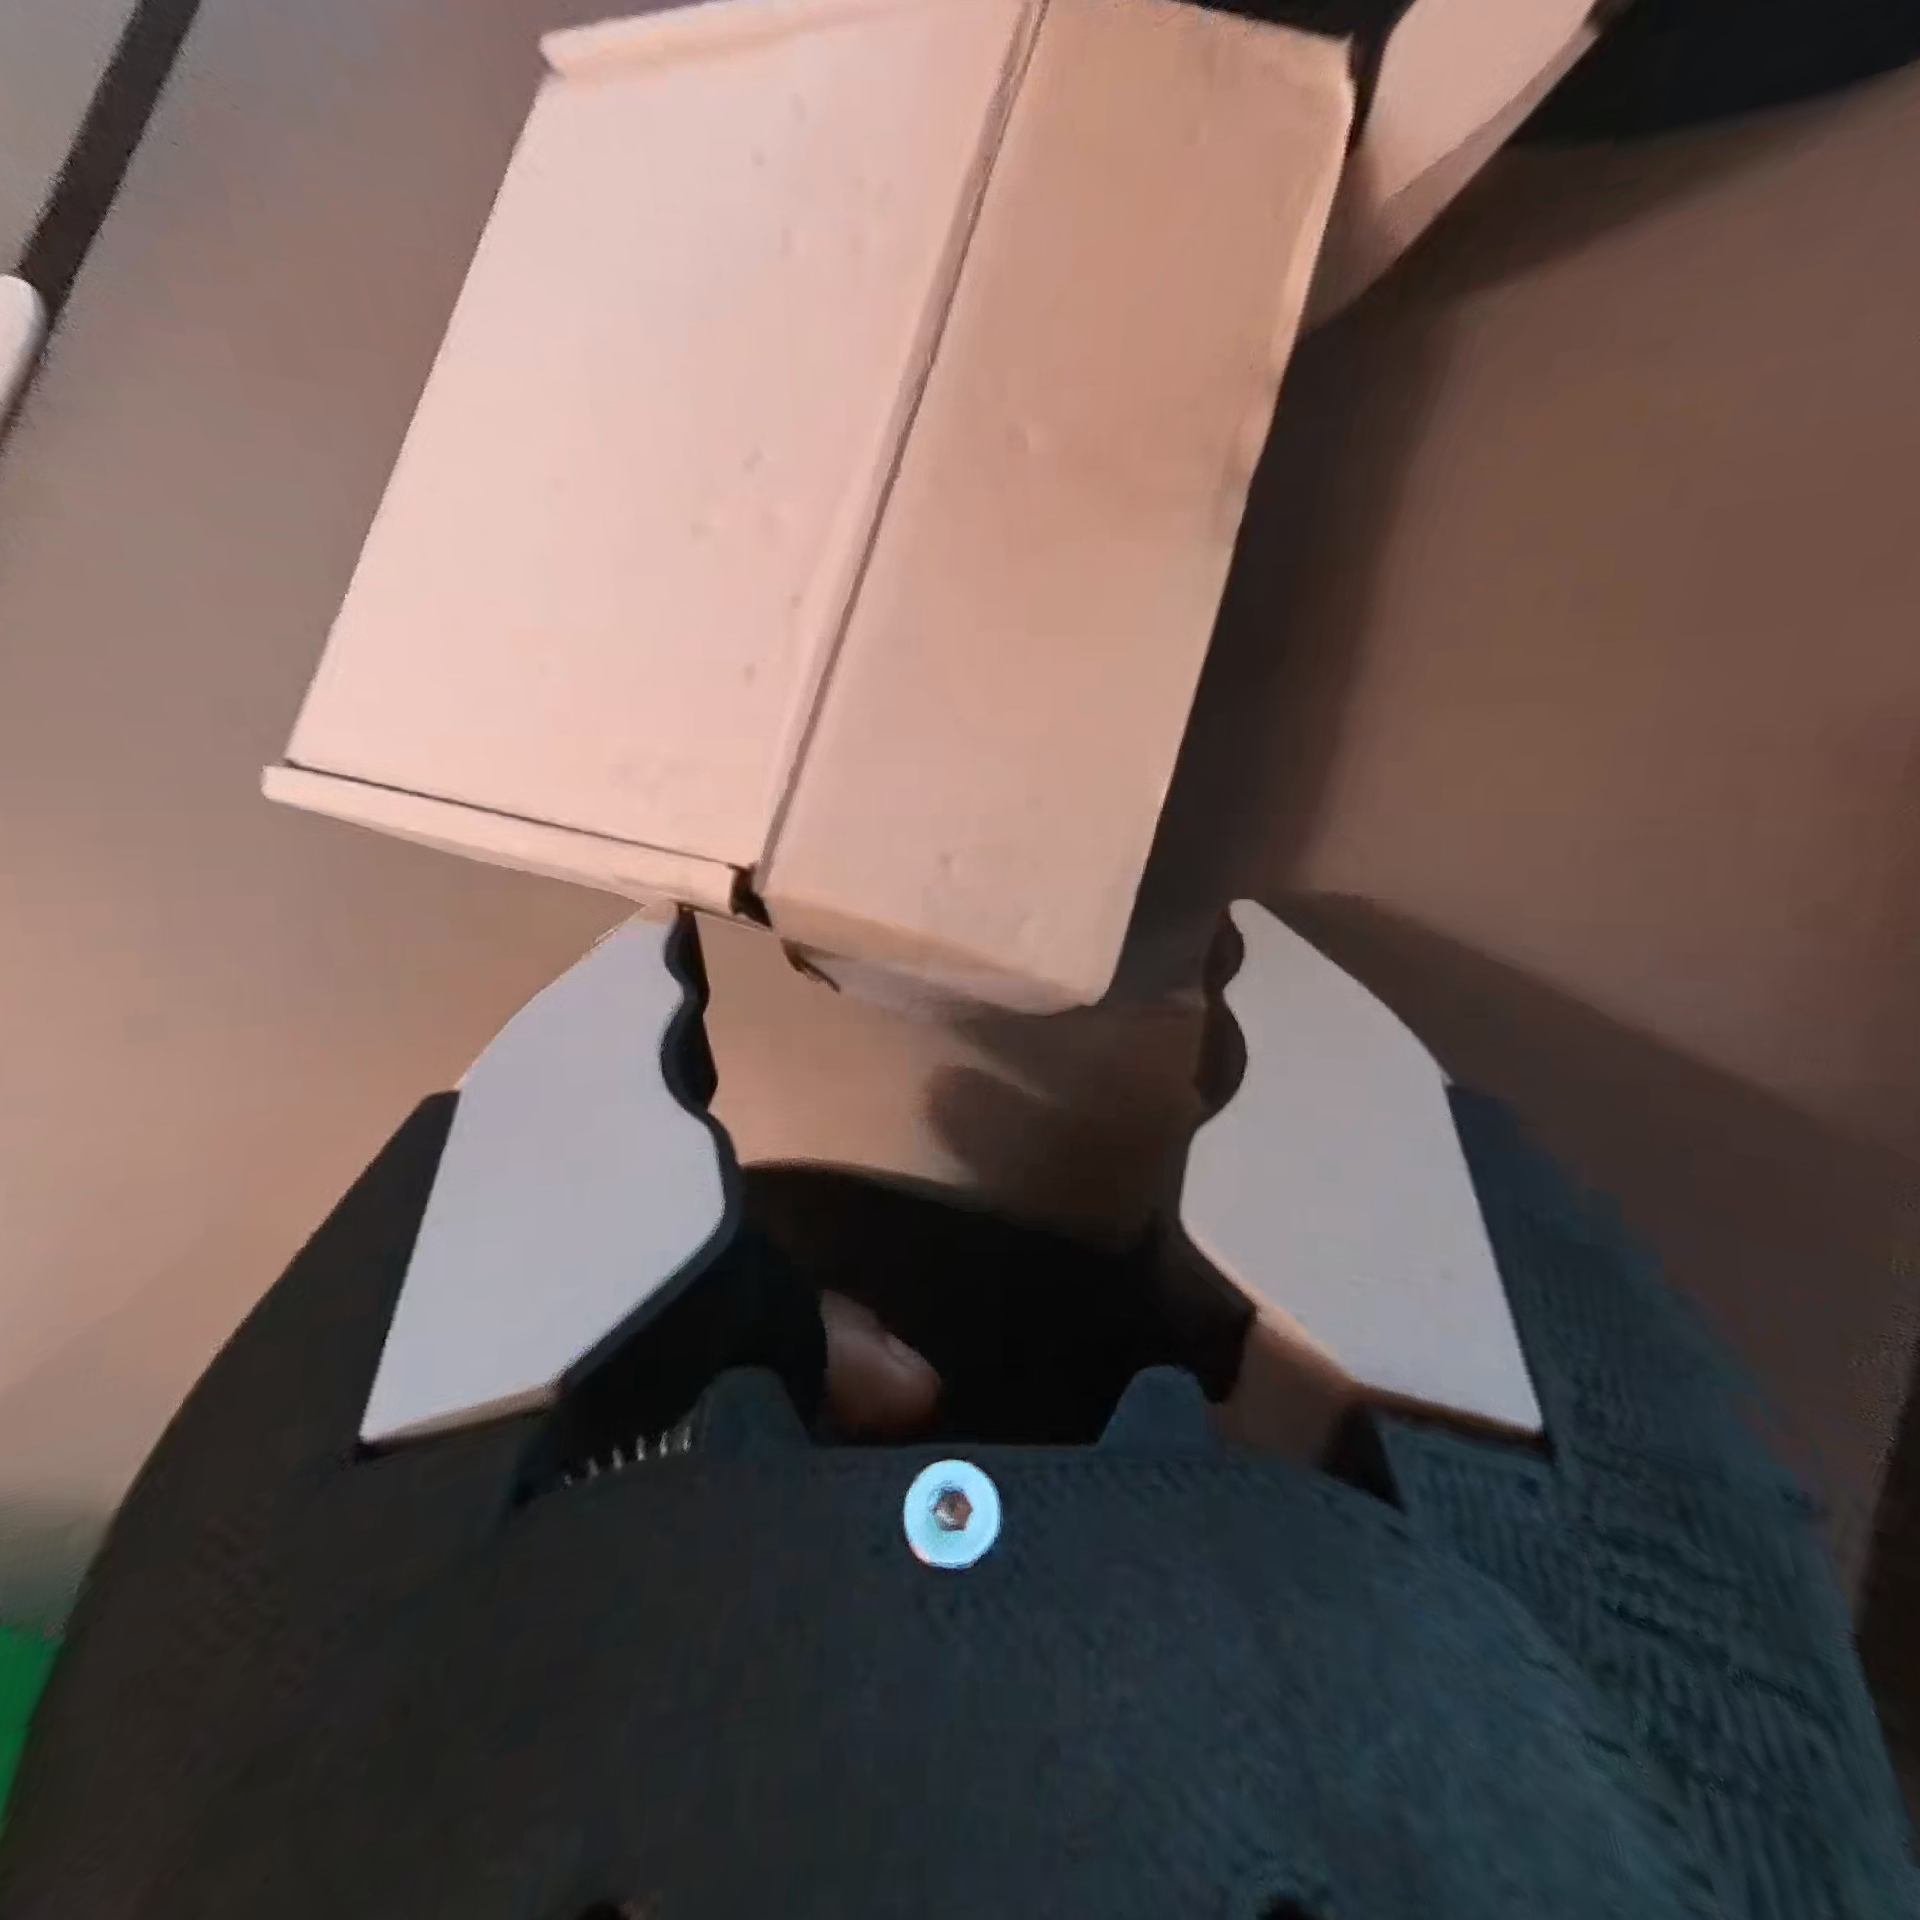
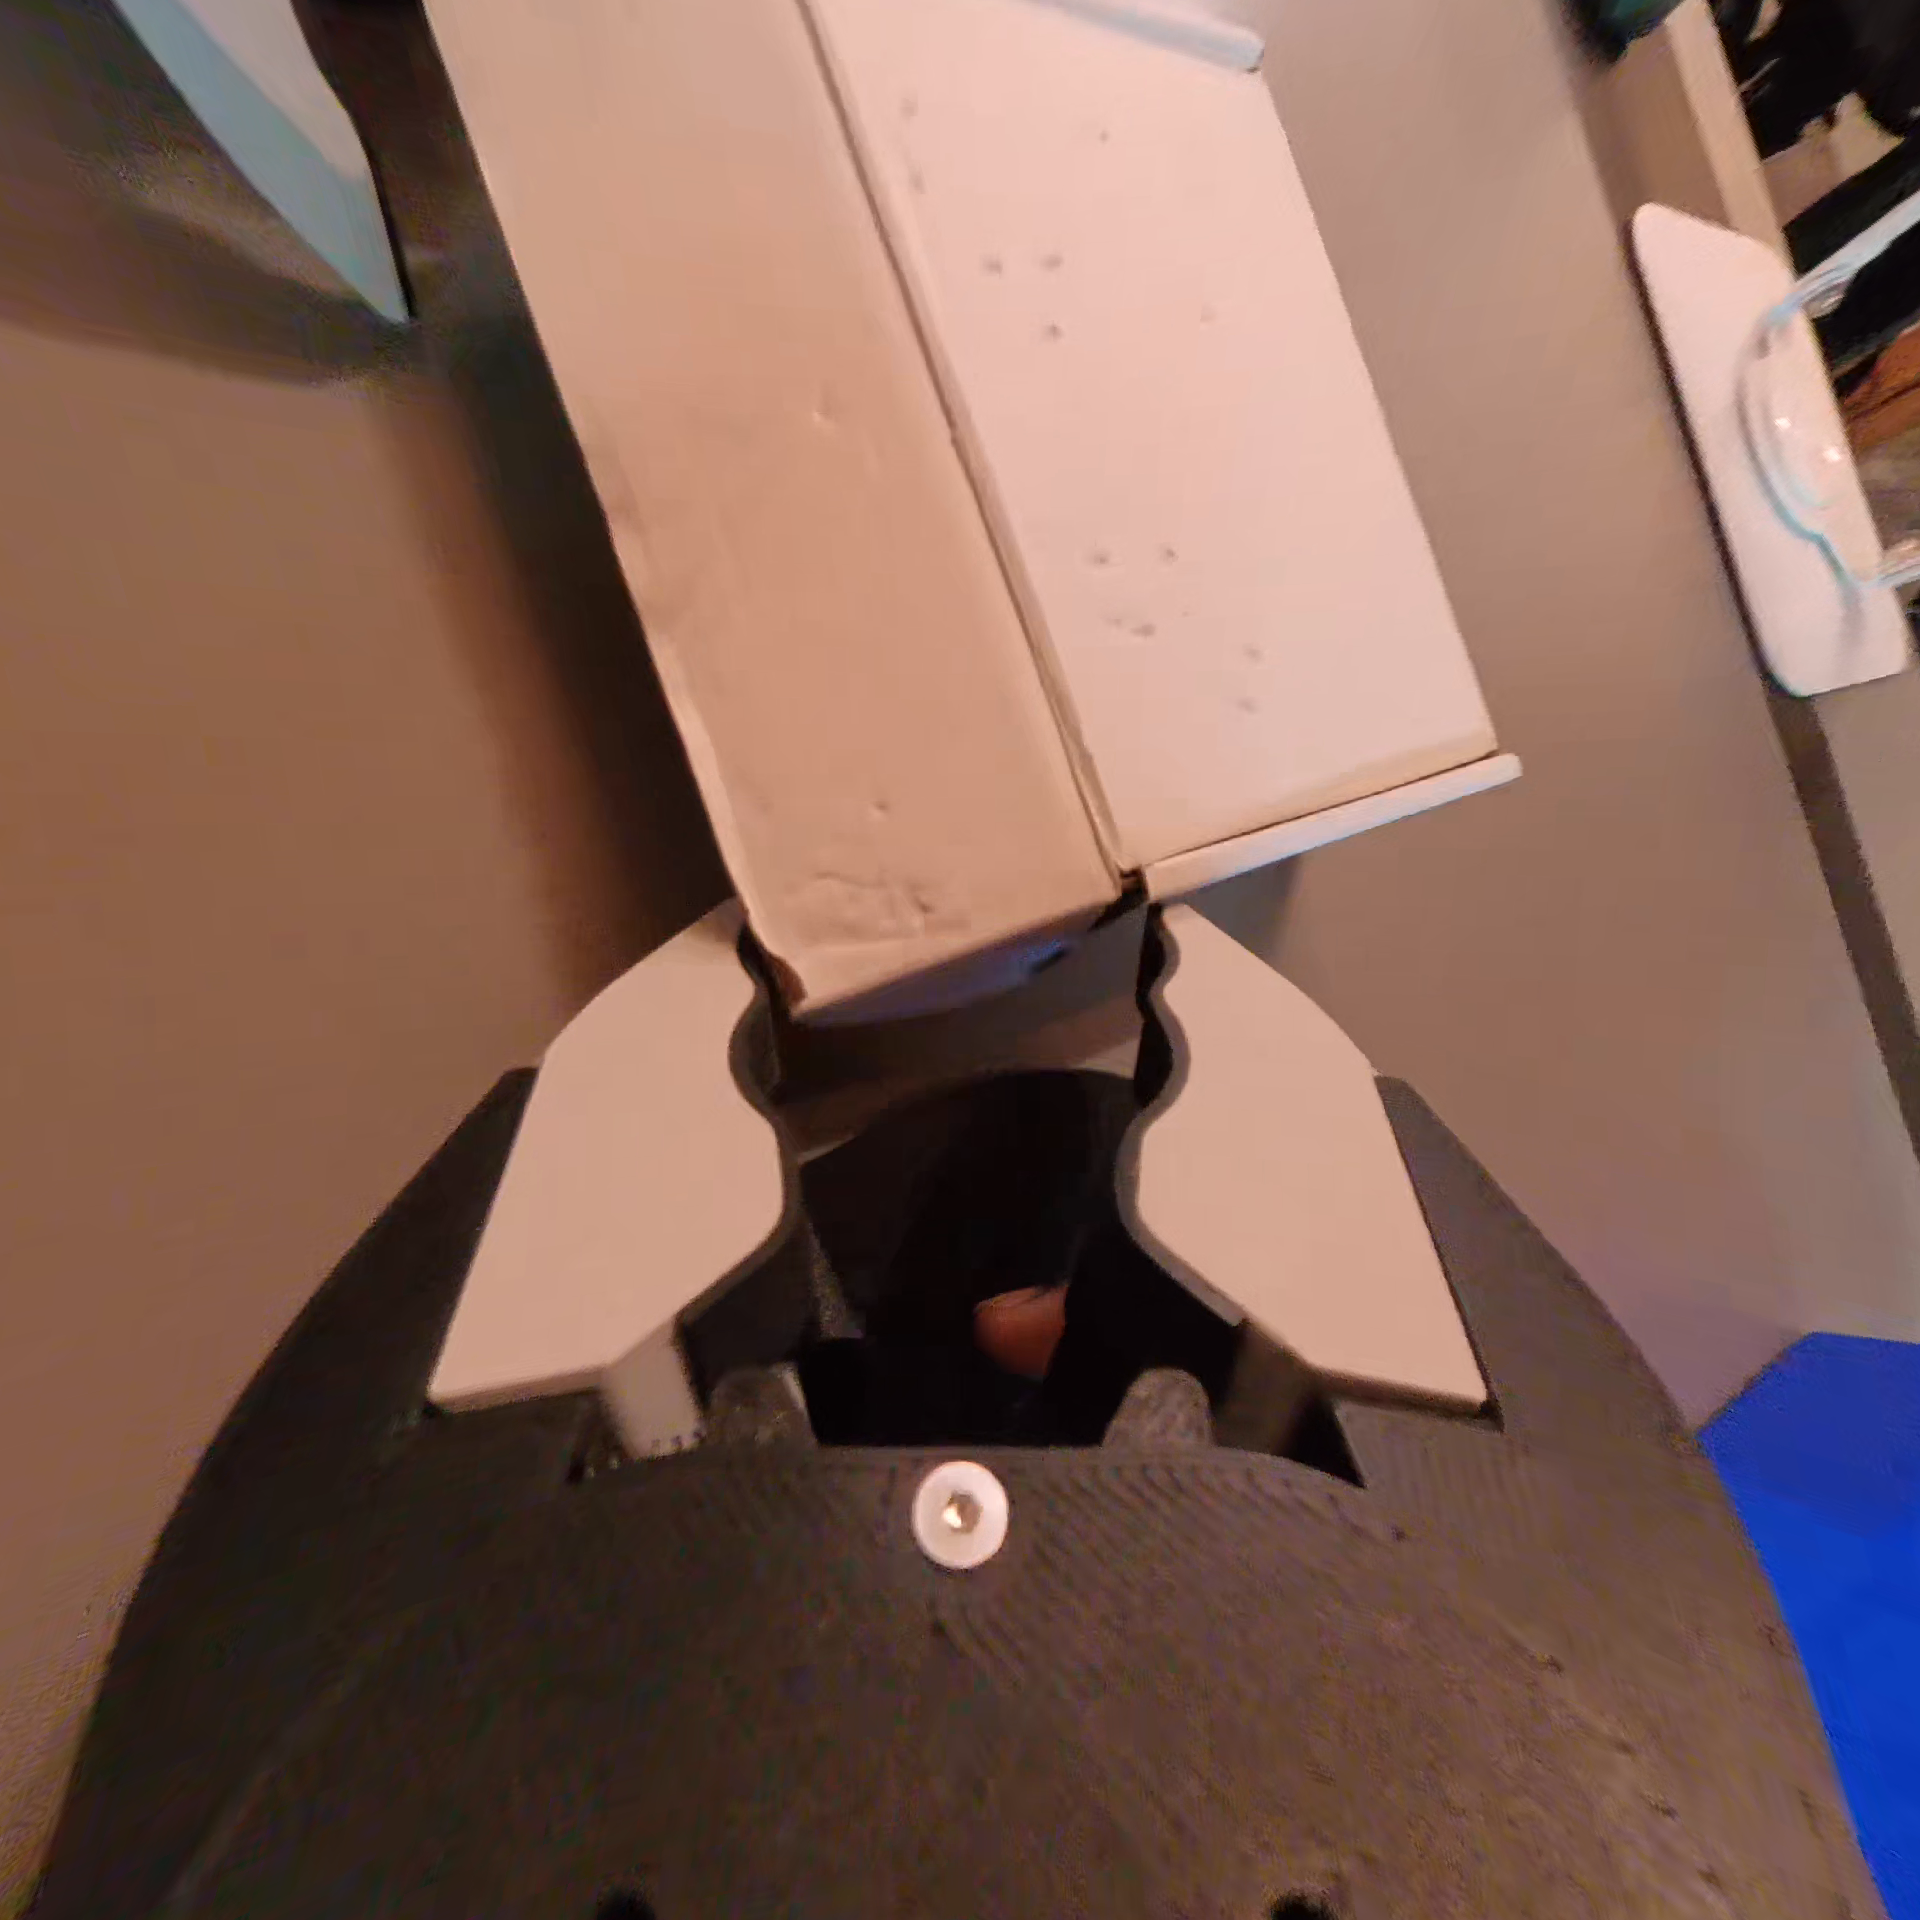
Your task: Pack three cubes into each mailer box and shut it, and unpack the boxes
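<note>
A closed cardboard mailer box (image 1: 790, 468) lies tilted on the brown table in the left wrist view. Its near corner sits between the fingers of my left gripper (image 1: 956, 930). The jaws are wide open, with a clear gap on the right side. In the right wrist view another closed mailer box (image 2: 1039, 468) reaches away from my right gripper (image 2: 951, 945). Its jaws press on both sides of that box's near end. No cubes are visible. Each view shows part of a neighbouring box, in the left wrist view (image 1: 1455, 114) and in the right wrist view (image 2: 270, 156).
A white board (image 2: 1725, 436) with a clear glass object (image 2: 1808, 416) lies at the right of the table. A blue thing (image 2: 1829, 1558) is at the lower right. A green patch (image 1: 26, 1694) shows at the lower left. A white object (image 1: 16, 322) sits at the left edge.
</note>
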Demonstrator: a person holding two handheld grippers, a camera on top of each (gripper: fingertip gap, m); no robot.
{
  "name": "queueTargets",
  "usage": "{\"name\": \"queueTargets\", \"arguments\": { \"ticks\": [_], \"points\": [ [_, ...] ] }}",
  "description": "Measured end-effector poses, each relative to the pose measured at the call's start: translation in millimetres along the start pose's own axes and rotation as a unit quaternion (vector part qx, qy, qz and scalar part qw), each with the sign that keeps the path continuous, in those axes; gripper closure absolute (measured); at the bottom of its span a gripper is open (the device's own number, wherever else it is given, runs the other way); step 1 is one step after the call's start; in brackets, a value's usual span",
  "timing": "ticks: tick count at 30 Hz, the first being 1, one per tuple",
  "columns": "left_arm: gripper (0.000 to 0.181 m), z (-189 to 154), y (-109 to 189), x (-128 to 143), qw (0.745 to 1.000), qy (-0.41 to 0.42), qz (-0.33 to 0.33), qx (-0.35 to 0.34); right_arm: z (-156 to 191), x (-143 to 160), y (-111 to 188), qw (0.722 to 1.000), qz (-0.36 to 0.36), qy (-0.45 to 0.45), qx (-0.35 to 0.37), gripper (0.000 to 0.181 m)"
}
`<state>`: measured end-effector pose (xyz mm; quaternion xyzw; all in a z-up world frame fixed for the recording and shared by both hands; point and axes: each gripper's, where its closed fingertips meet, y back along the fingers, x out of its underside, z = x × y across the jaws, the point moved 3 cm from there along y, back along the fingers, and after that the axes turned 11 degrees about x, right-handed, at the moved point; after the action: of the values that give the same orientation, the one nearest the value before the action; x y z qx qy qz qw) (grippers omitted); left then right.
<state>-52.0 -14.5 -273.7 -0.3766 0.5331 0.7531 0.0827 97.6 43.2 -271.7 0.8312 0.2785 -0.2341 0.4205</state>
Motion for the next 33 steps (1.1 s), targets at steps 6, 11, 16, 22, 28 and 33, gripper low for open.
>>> {"name": "queueTargets", "arguments": {
  "ticks": [6, 11, 16, 22, 28, 33],
  "points": [
    [0.107, -3, 31, -16, 0.995, 0.003, -0.099, -0.015, -16, -32, 30, 0.991, -0.101, -0.092, -0.003, 0.119],
    [0.128, 8, 62, -41, 0.980, 0.046, -0.186, -0.053, -27, -49, 54, 0.963, -0.143, -0.222, -0.053, 0.122],
    [0.138, 0, 69, -43, 0.974, 0.094, -0.207, -0.015, -23, -48, 64, 0.936, -0.144, -0.308, -0.087, 0.134],
    [0.137, -11, 74, -48, 0.958, 0.180, -0.207, 0.080, -23, -39, 60, 0.897, -0.077, -0.413, -0.140, 0.136],
    [0.137, 0, 48, -27, 0.977, 0.133, -0.164, 0.026, -21, -35, 47, 0.929, -0.088, -0.349, -0.083, 0.140],
    [0.137, -4, 49, -27, 0.978, 0.091, -0.189, -0.011, -15, -34, 51, 0.949, -0.141, -0.279, -0.031, 0.140]
  ]
}}
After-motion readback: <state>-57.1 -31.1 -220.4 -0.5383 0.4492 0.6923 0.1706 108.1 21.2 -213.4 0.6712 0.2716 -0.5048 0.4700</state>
